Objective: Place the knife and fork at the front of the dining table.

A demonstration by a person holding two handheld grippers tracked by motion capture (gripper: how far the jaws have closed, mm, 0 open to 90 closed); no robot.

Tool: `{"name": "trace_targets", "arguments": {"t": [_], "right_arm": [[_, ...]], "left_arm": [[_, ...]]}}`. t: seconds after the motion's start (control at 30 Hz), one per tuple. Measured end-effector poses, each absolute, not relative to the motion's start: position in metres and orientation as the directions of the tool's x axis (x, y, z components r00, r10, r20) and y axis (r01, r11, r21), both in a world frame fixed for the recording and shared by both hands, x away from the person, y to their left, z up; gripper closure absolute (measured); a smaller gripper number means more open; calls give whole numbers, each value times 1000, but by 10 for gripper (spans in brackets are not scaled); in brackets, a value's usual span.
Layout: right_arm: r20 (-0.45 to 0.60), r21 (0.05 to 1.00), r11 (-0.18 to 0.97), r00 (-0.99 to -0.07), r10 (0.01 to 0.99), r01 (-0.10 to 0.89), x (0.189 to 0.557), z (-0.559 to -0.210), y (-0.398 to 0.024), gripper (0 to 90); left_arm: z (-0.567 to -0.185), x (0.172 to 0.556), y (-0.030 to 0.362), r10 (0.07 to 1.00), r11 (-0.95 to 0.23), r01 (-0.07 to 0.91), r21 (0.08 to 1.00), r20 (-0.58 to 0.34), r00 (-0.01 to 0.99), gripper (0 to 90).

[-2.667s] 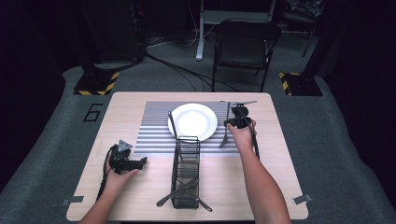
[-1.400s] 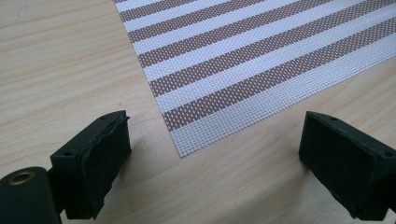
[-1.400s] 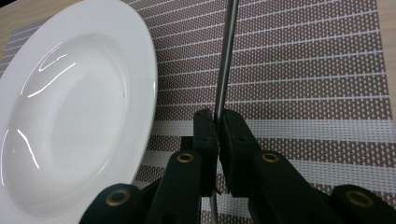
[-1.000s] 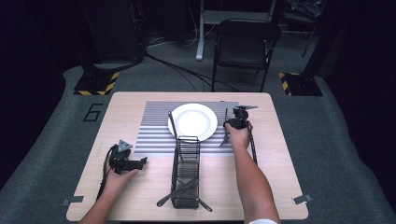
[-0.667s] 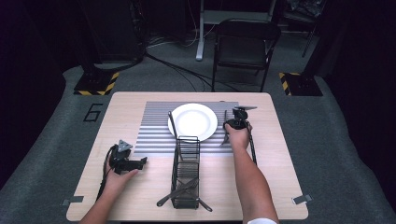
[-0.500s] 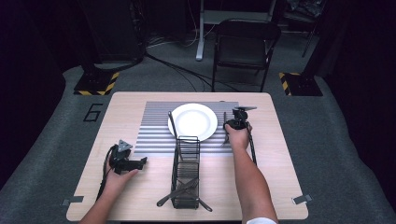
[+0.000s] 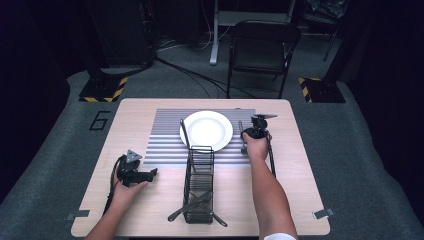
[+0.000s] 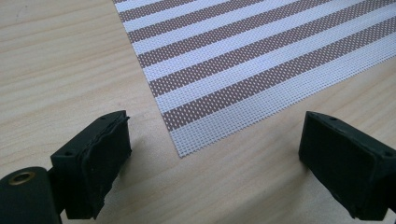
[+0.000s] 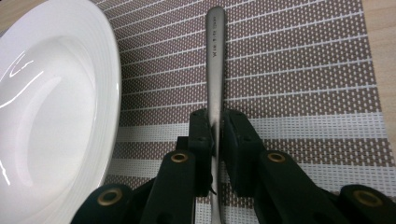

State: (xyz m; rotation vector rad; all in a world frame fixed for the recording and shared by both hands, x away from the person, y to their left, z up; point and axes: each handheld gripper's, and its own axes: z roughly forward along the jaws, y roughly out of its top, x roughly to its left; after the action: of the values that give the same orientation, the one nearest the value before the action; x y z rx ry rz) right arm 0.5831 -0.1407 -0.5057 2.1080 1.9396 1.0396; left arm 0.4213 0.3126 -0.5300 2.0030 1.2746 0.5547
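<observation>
My right gripper (image 9: 215, 116) is shut on the handle of a metal utensil (image 9: 215, 56) that lies on the striped placemat (image 9: 303, 70), just right of the white plate (image 9: 46, 116). Its jaws have just been opening a little, and the handle is still between the pads. In the high view the right gripper (image 7: 250, 132) sits at the plate's (image 7: 206, 130) right side, over the utensil (image 7: 241, 129). My left gripper (image 8: 217, 140) stands open with nothing between its pads, low over the bare wood at the placemat's (image 8: 261, 60) near corner. From above, the left gripper (image 7: 145, 175) rests at the table's front left.
A black wire caddy (image 7: 199, 185) holding cutlery stands at the front middle of the table (image 7: 300, 200). A dark utensil (image 7: 184, 132) lies along the plate's left side. A folding chair (image 7: 262, 45) stands beyond the far edge.
The right hand has come slightly nearer and lower beside the plate since the earliest frame. The left hand has kept still.
</observation>
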Motion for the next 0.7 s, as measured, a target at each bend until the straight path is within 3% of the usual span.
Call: {"name": "trace_targets", "arguments": {"t": [0.27, 0.57, 0.7], "right_arm": [[405, 508, -192, -36, 914, 840, 581, -500, -138, 807], [335, 569, -105, -114, 935, 816, 562, -483, -138, 766], [323, 590, -72, -153, 934, 804, 549, -476, -145, 728]], "left_arm": [[-529, 421, 313, 903, -287, 616, 733, -9, 430, 89], [-529, 421, 314, 898, -292, 612, 735, -10, 440, 101], [-529, 420, 316, 902, -281, 600, 749, -7, 431, 148]]}}
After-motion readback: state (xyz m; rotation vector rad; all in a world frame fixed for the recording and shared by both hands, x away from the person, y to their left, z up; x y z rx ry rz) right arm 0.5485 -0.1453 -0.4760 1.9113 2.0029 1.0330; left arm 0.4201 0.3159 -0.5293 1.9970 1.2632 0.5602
